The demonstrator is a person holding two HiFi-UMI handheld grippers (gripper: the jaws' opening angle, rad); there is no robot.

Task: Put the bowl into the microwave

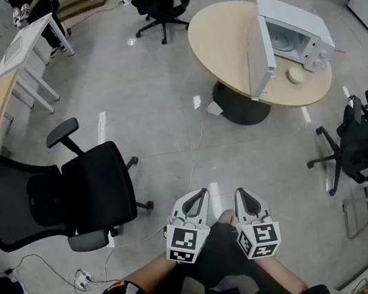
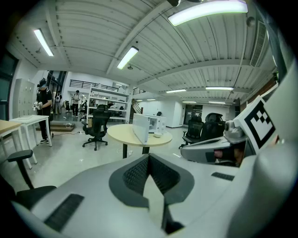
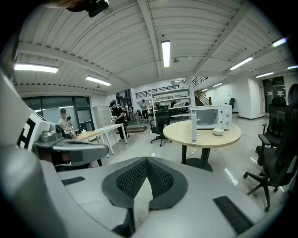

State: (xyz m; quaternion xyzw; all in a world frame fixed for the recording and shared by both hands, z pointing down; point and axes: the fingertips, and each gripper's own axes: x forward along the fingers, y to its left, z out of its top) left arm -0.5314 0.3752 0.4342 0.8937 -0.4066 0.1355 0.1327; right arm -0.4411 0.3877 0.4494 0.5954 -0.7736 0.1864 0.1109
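A white microwave (image 1: 294, 33) stands on the round wooden table (image 1: 221, 32) at the upper right, its door (image 1: 257, 54) swung open. A small pale bowl (image 1: 296, 75) sits on the table just in front of the microwave. Both grippers are held close to the person's body, far from the table. My left gripper (image 1: 194, 200) and right gripper (image 1: 243, 194) are side by side, both shut with nothing between the jaws. The left gripper view shows the left gripper (image 2: 149, 157), the microwave (image 2: 151, 124) and the bowl (image 2: 157, 135) far ahead. The right gripper view shows the right gripper (image 3: 147, 160), the microwave (image 3: 212, 116) and the bowl (image 3: 218, 132).
A black office chair (image 1: 72, 189) stands to the left on the grey floor. More black chairs (image 1: 364, 140) crowd the right side, and another (image 1: 160, 3) stands beyond the table. White desks (image 1: 27, 43) line the far left. Cables and a power strip (image 1: 84, 278) lie at lower left.
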